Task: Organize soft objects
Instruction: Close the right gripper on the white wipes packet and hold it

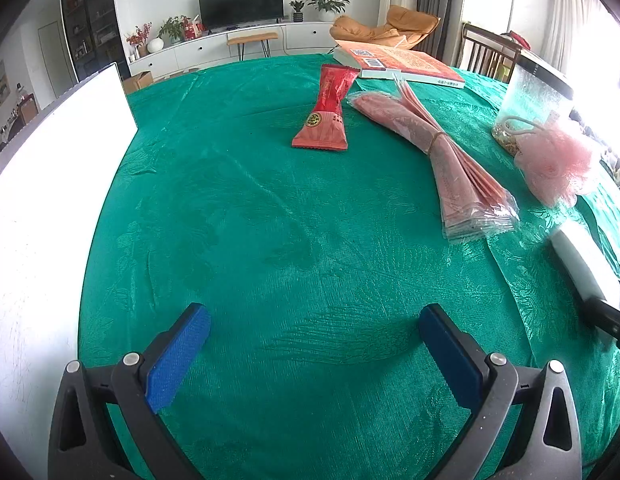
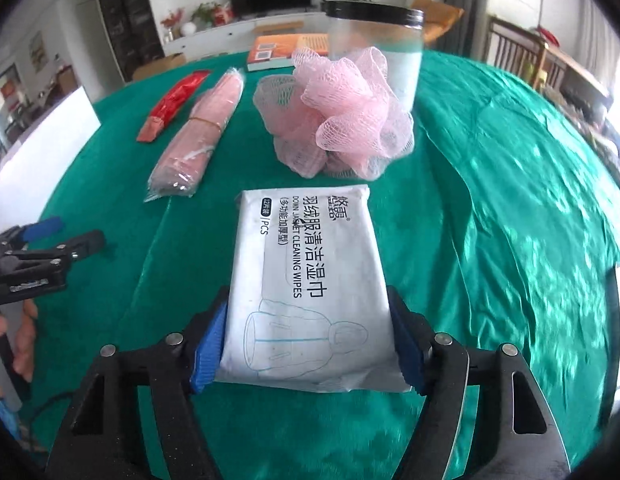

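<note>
Carrying step, by the look of it: white wipes pack [image 2: 310,280] clamped across its near end by the right gripper [image 2: 310,340], blue pads [image 2: 208,346] pressed against both long edges, far end reaching out toward the pink mesh sponge [image 2: 341,116]. Hard to tell whether lifted clear of the green tablecloth [image 2: 509,200] or resting on it (underside of the pack hidden).

Taking the pink mesh sponge as the landmark: wipes pack just on the near side of it; clear jar with black lid [image 2: 383,44] directly behind and touching or nearly so; banded pink sleeve bundle [image 2: 202,128] to its left, red snack packet [image 2: 172,102] further left again; orange book [image 2: 286,50] behind and left of it, at the far table edge.

Next move, as a judgement: set the pack down in line with the other soft things, probably close in front of the sponge, without shoving the sponge into the jar. Gentle grip called for, the pack being squashy and liable to buckle or slip.

Pose: right gripper held low and level, pointing straight at the sponge. Left gripper [image 1: 313,316] wide open, holding nothing, hovering low over bare cloth well to the left of the sponge, a white board [image 1: 50,184] further left.
</note>
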The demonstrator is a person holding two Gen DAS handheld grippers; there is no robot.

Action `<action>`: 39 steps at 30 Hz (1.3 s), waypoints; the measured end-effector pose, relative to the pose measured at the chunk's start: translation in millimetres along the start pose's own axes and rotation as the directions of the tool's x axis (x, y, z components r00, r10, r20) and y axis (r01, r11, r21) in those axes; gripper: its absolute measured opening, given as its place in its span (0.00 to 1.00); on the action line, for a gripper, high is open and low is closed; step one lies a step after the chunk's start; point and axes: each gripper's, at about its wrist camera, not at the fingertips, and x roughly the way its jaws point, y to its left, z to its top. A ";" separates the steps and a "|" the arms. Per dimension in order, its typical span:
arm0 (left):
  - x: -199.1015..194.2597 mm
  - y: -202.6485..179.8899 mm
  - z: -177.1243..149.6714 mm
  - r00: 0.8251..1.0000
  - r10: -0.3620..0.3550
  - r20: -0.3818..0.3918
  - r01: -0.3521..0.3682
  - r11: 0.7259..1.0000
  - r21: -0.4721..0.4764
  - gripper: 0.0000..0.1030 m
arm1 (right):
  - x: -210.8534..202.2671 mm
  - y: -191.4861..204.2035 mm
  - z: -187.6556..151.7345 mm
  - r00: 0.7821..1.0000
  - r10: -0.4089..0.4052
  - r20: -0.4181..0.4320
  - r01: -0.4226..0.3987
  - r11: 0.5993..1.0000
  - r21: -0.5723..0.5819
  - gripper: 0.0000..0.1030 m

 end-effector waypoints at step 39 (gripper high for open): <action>-0.2 0.2 -0.3 1.000 0.000 -0.001 0.000 1.000 0.001 1.00 | -4.2 -61.3 -4.2 0.960 -0.278 0.024 0.265 0.935 0.236 0.84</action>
